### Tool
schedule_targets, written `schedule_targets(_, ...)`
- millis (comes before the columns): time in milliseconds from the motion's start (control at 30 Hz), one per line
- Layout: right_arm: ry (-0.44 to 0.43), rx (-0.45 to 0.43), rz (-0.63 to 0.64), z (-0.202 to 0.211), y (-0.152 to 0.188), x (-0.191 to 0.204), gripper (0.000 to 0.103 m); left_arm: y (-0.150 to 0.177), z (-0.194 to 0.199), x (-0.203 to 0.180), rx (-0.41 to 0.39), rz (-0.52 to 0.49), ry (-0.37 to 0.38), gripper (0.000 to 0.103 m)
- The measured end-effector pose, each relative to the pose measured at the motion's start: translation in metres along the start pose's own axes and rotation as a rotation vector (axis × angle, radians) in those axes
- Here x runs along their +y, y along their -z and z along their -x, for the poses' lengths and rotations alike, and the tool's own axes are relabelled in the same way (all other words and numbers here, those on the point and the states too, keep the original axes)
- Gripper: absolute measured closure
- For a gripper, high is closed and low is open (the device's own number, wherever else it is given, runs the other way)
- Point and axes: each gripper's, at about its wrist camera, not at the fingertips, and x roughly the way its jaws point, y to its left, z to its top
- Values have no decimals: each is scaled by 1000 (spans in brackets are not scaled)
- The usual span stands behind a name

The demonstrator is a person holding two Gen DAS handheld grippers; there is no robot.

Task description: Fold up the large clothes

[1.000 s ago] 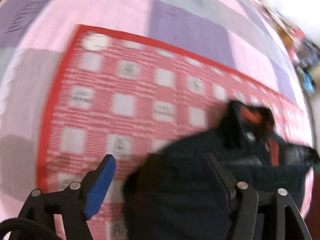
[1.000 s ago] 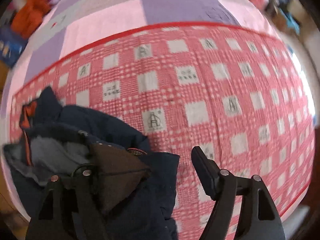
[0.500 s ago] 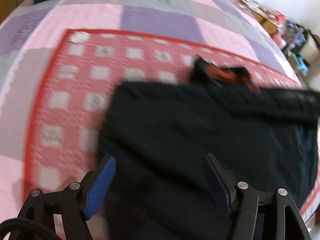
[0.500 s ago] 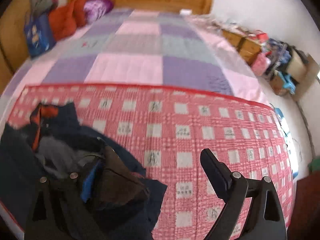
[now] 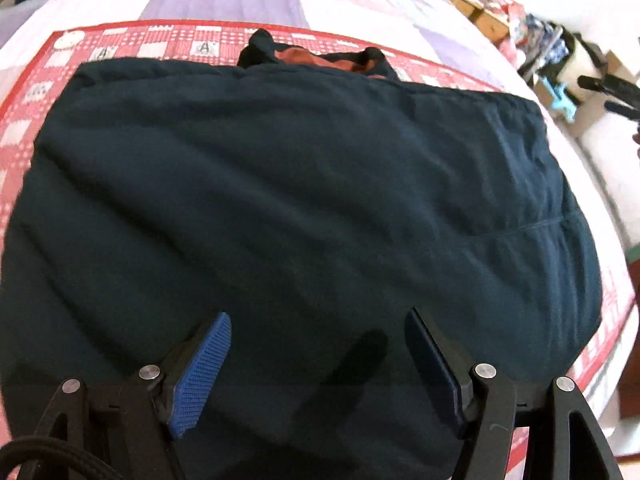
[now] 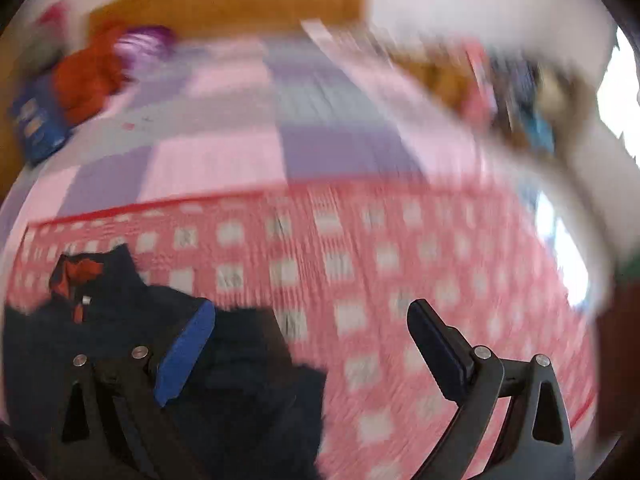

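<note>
Left wrist view: dark navy jacket [image 5: 304, 184] spread flat on red checked blanket [image 5: 120, 38] over bed, ready for folding. Left gripper [image 5: 318, 344] wide open, holding nothing, hovering above hem. Right gripper [image 6: 310, 336] wide open, empty, beside jacket edge; view blurred.
</note>
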Motion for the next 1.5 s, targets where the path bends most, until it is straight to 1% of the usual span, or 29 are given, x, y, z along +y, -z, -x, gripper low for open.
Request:
schedule_targets(33, 12, -40, 63, 11, 3, 11, 4, 4, 1, -2, -7, 13, -4, 27)
schedule_targets(67, -39, -67, 89, 19, 6, 17, 4, 6, 1, -3, -14, 20, -8, 27)
schedule_targets(100, -181, -79, 83, 29, 11, 24, 4, 11, 1, -5, -17, 28, -8, 27)
schedule_targets(133, -276, -77, 69, 31, 13, 25, 4, 14, 1, -7, -15, 38, -1, 27)
schedule_targets(167, -347, -71, 79, 33, 18, 34, 4, 17, -1, -9, -12, 42, 1, 27)
schedule_targets(200, -411, -39, 138, 32, 25, 57, 4, 21, -2, -11, -9, 42, -7, 27)
schedule_targets(233, -449, -6, 206, 29, 33, 79, 4, 25, -3, -13, -6, 36, -16, 27)
schedule_targets(333, -459, 51, 413, 26, 60, 148, 4, 32, -1, -20, -6, 14, -44, 27)
schedule_targets(400, -521, 91, 454, 38, 87, 181, 4, 38, 1, -21, -11, 20, -40, 27)
schedule_targets(467, -543, 104, 449, 56, 124, 200, 4, 46, 2, -21, -11, 40, -32, 27)
schedule_targets(500, -542, 116, 456, 61, 141, 208, 4, 51, 1, -21, -6, 49, -33, 27)
schedule_targets(567, -431, 141, 504, 64, 178, 218, 4, 59, -5, -20, 14, 45, -52, 27)
schedule_targets(600, -373, 173, 517, 54, 190, 225, 4, 61, -11, -20, 23, 38, -73, 27)
schedule_targets(633, -333, 240, 495, 29, 198, 226, 4, 61, -18, -19, 28, 31, -85, 26)
schedule_targets(667, -332, 257, 460, 15, 197, 224, 4, 60, -24, -19, 28, 18, -98, 26)
schedule_targets(700, -324, 246, 426, 2, 193, 223, 0, 55, -33, -19, 25, -2, -117, 25)
schedule_targets(733, -295, 200, 434, -9, 184, 226, 0, 49, -41, -18, 19, -16, -128, 24)
schedule_targets(800, -272, 148, 448, -22, 167, 228, 0, 36, -51, -17, -4, -16, -134, 21)
schedule_targets(900, -250, 94, 403, -33, 140, 219, 0, 15, -54, -19, -51, -11, -146, 17)
schedule_targets(967, -236, 89, 340, -47, 123, 206, 0, 3, -55, -21, -74, -22, -162, 12)
schedule_targets(1000, -208, 94, 305, -58, 113, 194, 0, -4, -57, -23, -81, -41, -172, 10)
schedule_targets(1067, -198, 110, 253, -69, 104, 180, 0, -16, -63, -22, -89, -72, -192, 4)
schedule_targets(1133, -153, 105, 238, -74, 100, 169, 0, -30, -68, -14, -91, -67, -190, 1)
schedule_targets(1200, -125, 110, 198, -82, 96, 154, 0, -45, -71, -1, -96, -43, -195, 1)
schedule_targets(1267, -83, 108, 166, -89, 93, 143, 0, -58, -73, 11, -106, -26, -236, 0)
schedule_targets(1333, -36, 109, 132, -86, 93, 122, 0, -73, -78, 23, -100, 0, -273, 0)
schedule_targets(1400, -14, 110, 117, -81, 92, 115, 0, -86, -87, 30, -76, 8, -303, 0)
schedule_targets(1467, -24, 71, 113, -62, 96, 117, 0, -100, -97, 30, -58, 11, -346, 0)
schedule_targets(1500, -55, 51, 117, -51, 101, 122, 0, -101, -100, 31, -51, 17, -361, 0)
